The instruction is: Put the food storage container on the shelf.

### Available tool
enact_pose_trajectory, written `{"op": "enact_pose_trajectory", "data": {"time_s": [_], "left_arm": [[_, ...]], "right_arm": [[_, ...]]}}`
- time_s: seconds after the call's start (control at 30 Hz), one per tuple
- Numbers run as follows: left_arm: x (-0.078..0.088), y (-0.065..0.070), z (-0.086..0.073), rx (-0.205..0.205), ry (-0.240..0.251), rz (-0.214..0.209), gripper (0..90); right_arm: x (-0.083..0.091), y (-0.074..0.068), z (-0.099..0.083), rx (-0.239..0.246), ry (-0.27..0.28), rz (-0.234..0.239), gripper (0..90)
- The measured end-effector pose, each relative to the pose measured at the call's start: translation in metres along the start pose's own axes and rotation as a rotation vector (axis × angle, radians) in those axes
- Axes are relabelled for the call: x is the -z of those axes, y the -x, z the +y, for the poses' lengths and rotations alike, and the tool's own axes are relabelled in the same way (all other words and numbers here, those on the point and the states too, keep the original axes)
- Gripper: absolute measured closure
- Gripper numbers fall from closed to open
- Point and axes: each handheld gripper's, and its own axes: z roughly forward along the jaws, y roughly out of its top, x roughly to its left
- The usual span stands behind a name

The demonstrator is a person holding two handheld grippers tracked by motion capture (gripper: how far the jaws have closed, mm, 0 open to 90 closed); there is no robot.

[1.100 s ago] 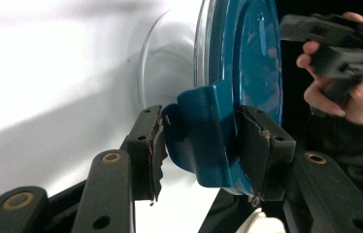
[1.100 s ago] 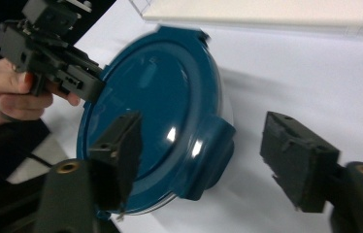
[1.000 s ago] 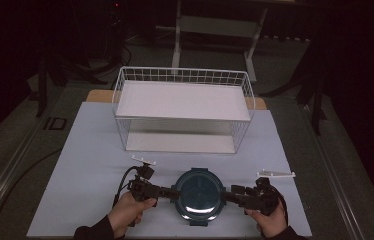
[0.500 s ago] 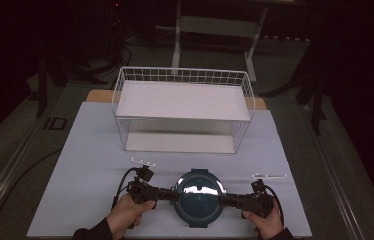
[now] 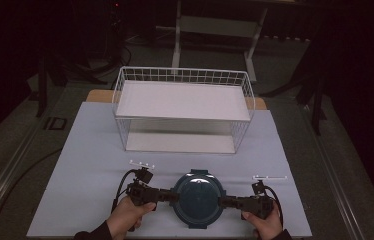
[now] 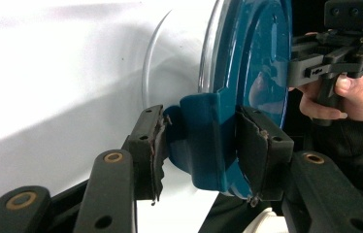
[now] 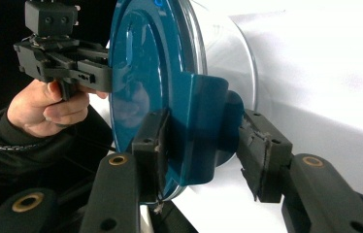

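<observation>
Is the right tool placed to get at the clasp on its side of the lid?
Probably yes: the right tool already straddles that clasp, its jaws just closing, one pad touching, the other near. Nothing blocks it.

Counter (image 5: 90, 150): we see a mat over it, all things on the mat.
Wire rack (image 5: 182, 107): at the far middle, behind the container.
Container (image 5: 197, 198): near edge, centre, in front of the wire rack.
Left hand-held gripper (image 5: 173, 196): on the container's left tab.
Right hand-held gripper (image 5: 223, 202): at the container's right tab, opposite.
</observation>
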Motion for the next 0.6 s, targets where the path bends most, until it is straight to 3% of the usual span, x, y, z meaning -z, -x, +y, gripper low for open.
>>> {"op": "enact_pose_trajectory", "data": {"time_s": [0.2, 0.6], "left_arm": [[0.003, 0.003, -0.001, -0.009, 0.055, 0.003, 55.1], [0.017, 0.008, 0.012, -0.069, 0.077, 0.025, 55.2]], "right_arm": [[0.002, -0.008, 0.003, 0.034, 0.009, -0.02, 56.9], [0.003, -0.016, 0.021, 0.101, 0.048, -0.004, 57.0]]}}
